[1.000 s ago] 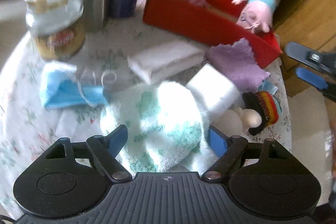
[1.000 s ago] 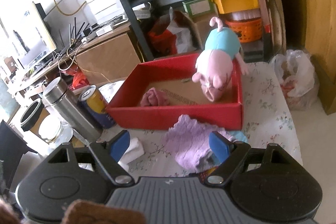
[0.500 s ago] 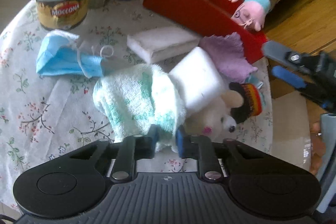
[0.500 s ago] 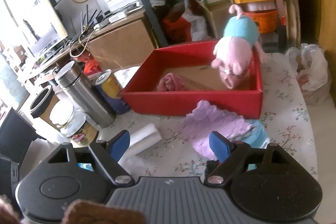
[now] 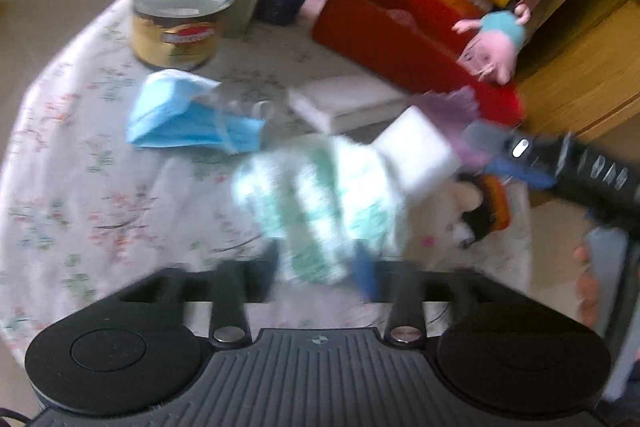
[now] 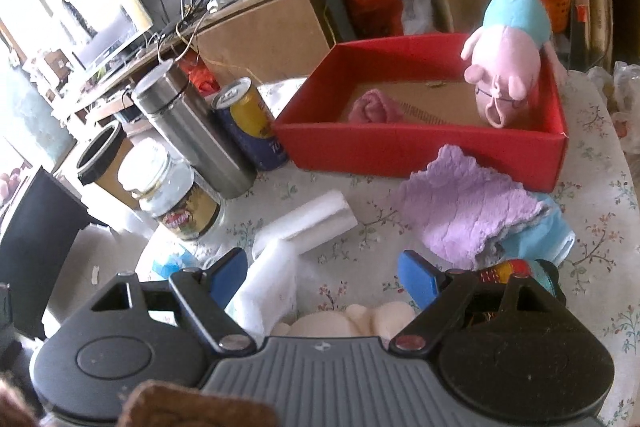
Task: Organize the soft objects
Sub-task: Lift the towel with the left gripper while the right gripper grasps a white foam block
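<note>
My left gripper (image 5: 320,267) is shut on a white-and-green towel (image 5: 316,199) and holds it raised; the view is blurred. A white sponge block (image 5: 416,151) rests against the towel. My right gripper (image 6: 322,273) is open and empty above a cream plush toy (image 6: 360,319) with a striped hat (image 6: 504,271); it also shows in the left wrist view (image 5: 520,163). The red box (image 6: 420,151) holds a pink pig plush (image 6: 508,75) and a pink cloth (image 6: 372,109). A purple cloth (image 6: 460,211) lies before the box.
A coffee jar (image 6: 176,199), steel flask (image 6: 192,131) and drink can (image 6: 248,123) stand left of the box. A white folded pad (image 6: 308,223) and a blue face mask (image 5: 184,115) lie on the floral tablecloth (image 6: 380,255). Shelves and cartons stand behind.
My left gripper closed on the towel and has lifted it, dragging the sponge block along. My right gripper moved down and nearer, over the cream plush toy.
</note>
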A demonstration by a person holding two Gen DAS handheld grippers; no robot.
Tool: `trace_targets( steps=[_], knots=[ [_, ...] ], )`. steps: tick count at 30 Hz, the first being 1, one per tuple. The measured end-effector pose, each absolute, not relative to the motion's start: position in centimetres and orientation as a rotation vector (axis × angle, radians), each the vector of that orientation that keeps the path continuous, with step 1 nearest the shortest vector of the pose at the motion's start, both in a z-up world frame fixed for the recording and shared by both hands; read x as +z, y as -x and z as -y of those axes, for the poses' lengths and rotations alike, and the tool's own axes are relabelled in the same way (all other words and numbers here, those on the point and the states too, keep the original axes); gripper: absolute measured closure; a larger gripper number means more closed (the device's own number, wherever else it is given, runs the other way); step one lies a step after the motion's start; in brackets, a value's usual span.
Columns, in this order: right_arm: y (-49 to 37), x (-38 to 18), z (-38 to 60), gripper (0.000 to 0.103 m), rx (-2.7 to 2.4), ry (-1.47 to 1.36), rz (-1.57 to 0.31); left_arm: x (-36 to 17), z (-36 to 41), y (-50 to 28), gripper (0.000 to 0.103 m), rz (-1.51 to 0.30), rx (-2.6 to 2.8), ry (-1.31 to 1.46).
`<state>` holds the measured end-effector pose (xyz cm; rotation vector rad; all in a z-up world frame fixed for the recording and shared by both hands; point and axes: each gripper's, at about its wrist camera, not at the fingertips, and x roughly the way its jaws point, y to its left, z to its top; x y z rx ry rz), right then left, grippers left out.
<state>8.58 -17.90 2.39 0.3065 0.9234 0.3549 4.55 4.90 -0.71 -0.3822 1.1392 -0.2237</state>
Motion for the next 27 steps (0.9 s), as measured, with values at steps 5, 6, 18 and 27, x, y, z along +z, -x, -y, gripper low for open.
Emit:
trace_targets(
  steps=[5,6,18,27],
  knots=[
    [-9.7,1.1,17.2,0.042,0.371,-0.387,-0.987,-1.3,-3.4,-6.1,0.024,-1.162,-0.157,0.391],
    [-10.0,0.8,16.8,0.042,0.388,-0.407,-1.008,-1.3,-3.6,-6.1,0.024,-1.166,-0.157,0.42],
    [-12.2,-1.2,16.6,0.103,0.465,-0.638,-1.074,-1.3,-4.6,-5.7,0.024,-1.137,-0.173,0.446],
    [-9.8,1.2,21.8,0.103,0.497,-0.818,-0.99,-1.8,-1.7,-7.2,0.024,-1.157,-0.301,0.577]
  ],
)
